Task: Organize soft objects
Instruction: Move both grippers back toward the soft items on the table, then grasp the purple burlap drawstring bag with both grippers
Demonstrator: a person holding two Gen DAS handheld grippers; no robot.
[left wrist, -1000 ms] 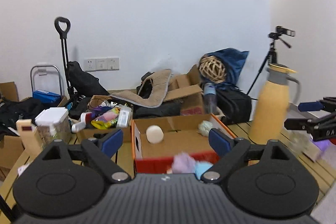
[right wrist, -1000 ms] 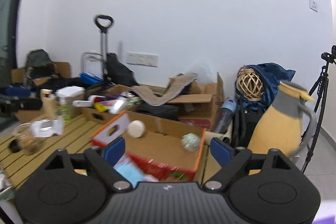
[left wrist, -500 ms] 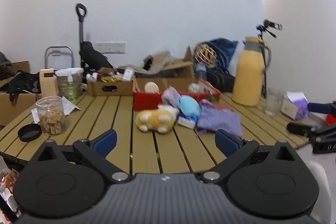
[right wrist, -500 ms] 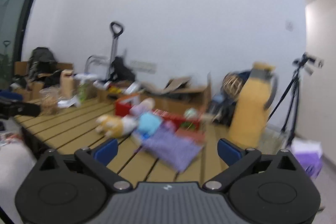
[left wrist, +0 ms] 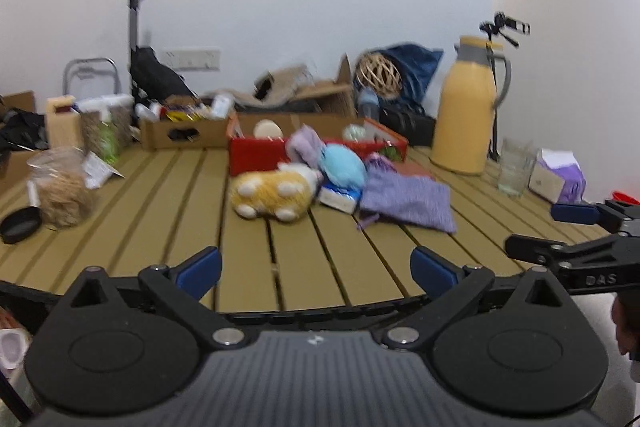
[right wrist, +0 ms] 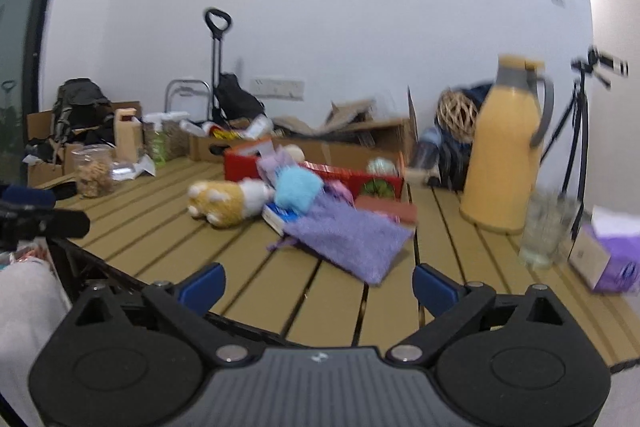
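A yellow and white plush toy (left wrist: 274,193) (right wrist: 226,199) lies on the slatted wooden table (left wrist: 160,211). Beside it are a light blue plush (left wrist: 344,167) (right wrist: 298,187), a purple drawstring pouch (left wrist: 406,201) (right wrist: 352,239) and a lilac soft item (left wrist: 306,145). Behind them stands a red cardboard box (left wrist: 256,153) (right wrist: 240,165) holding a cream ball (left wrist: 267,128) and a pale green ball (left wrist: 354,132). My left gripper (left wrist: 316,267) is open and empty at the table's near edge. My right gripper (right wrist: 318,283) is open and empty too, and shows at the right of the left wrist view (left wrist: 560,231).
A yellow thermos jug (left wrist: 466,107) (right wrist: 504,147), a clear glass (left wrist: 514,167) and a purple tissue box (left wrist: 560,177) stand at the right. A snack jar (left wrist: 60,187), a black lid (left wrist: 20,225) and a brown cardboard box (left wrist: 180,133) are at the left. Clutter lines the wall.
Both grippers have pulled back from over the red box to the table's near edge. The whole table and the soft objects on it have come into view.
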